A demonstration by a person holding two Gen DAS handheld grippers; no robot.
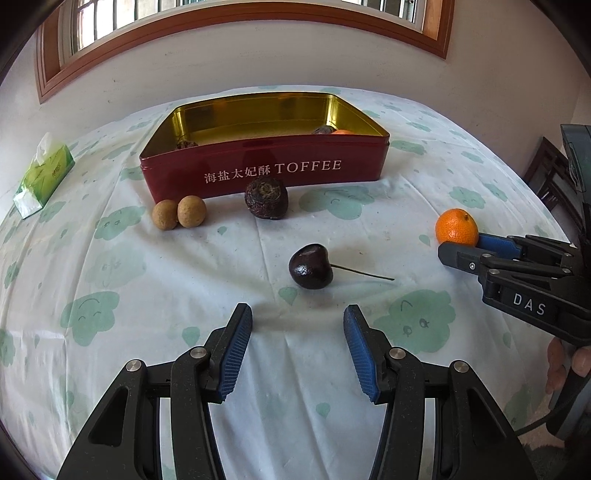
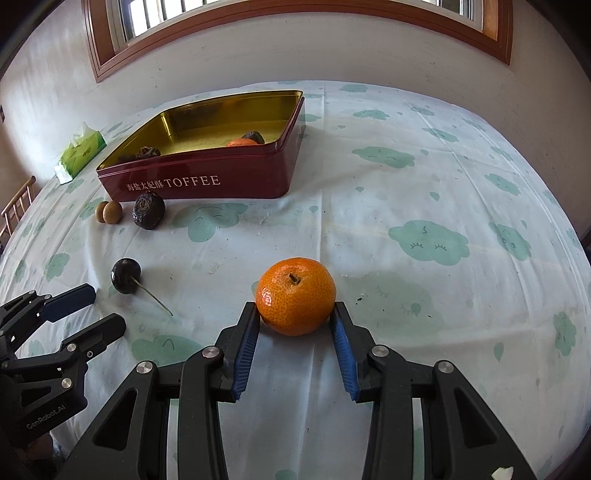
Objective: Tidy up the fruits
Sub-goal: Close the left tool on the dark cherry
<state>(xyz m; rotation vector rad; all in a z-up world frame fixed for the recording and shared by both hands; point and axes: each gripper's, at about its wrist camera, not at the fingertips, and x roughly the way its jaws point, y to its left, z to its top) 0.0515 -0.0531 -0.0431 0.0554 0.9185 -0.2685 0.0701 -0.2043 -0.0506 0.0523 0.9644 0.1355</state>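
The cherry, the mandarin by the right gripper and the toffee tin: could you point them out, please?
cherry point(image 1: 310, 266), left wrist view, middle of its skin
mandarin point(image 2: 295, 295), right wrist view, front face
toffee tin point(image 1: 266, 177), left wrist view, red front wall

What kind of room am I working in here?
Probably a home dining area: a table under a cloud-print cloth, a wood-framed window behind it, a tissue pack, and part of a wooden chair at the edge.

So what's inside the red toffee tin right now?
The tin holds an orange fruit with a dark wrinkled fruit beside it, and another dark one near the left end. The front wall hides their lower parts and the floor behind it.
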